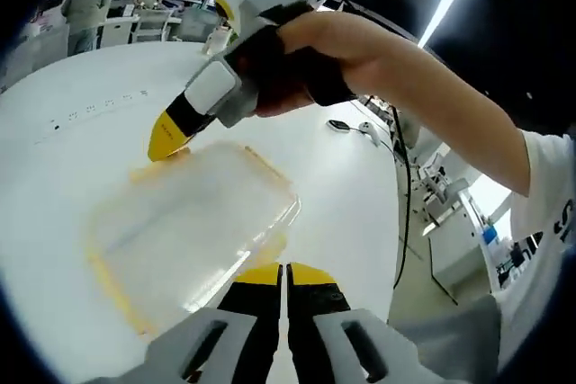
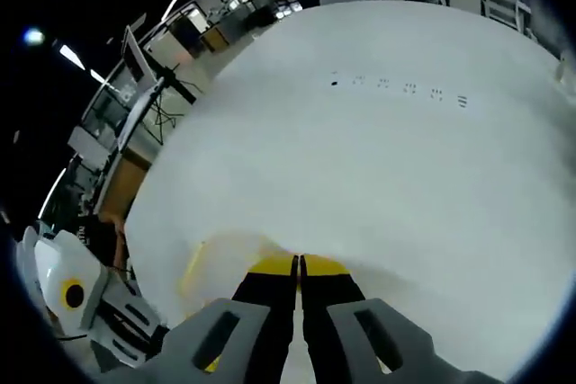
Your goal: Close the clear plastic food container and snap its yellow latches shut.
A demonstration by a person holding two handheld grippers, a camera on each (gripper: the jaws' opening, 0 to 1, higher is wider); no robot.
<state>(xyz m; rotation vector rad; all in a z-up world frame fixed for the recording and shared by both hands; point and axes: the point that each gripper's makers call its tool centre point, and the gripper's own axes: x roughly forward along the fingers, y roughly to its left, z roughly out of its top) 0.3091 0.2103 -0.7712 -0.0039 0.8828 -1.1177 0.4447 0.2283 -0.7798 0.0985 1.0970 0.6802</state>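
So the container (image 1: 193, 227) sits flat on the table (image 1: 81, 132) with its lid on top. In the left gripper view the left gripper (image 1: 285, 269) is at the near edge, jaws together, tips just over the rim. The right gripper (image 1: 167, 135) comes in from above, held by a hand (image 1: 306, 65), tip down at the far edge. In the right gripper view the right gripper (image 2: 298, 264) rests over that edge, with the left gripper (image 2: 76, 299) low on the left.
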